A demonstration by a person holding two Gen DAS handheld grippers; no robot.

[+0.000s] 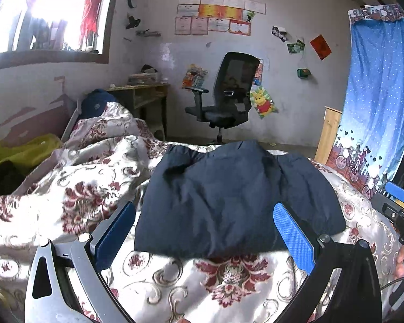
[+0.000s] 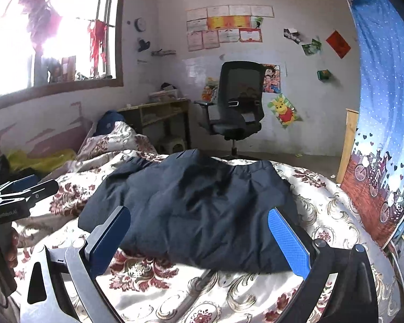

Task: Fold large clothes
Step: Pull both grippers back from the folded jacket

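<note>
Before you lies a dark navy garment (image 1: 215, 202) of matt, finely creased woven cloth, on a cream bedspread with red floral print (image 1: 229, 277) whose fabric shows a slight sheen. Your left gripper (image 1: 204, 231) has textured blue plastic pads (image 1: 293, 239) on smooth grey metal-looking arms. The black office chair (image 1: 229, 91) has a mesh back.

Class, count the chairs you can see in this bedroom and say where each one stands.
1. A black office chair stands on the floor against the far wall, right of the wooden desk and beyond the bed's floral quilt. Others may be hidden behind the bedding.
</note>
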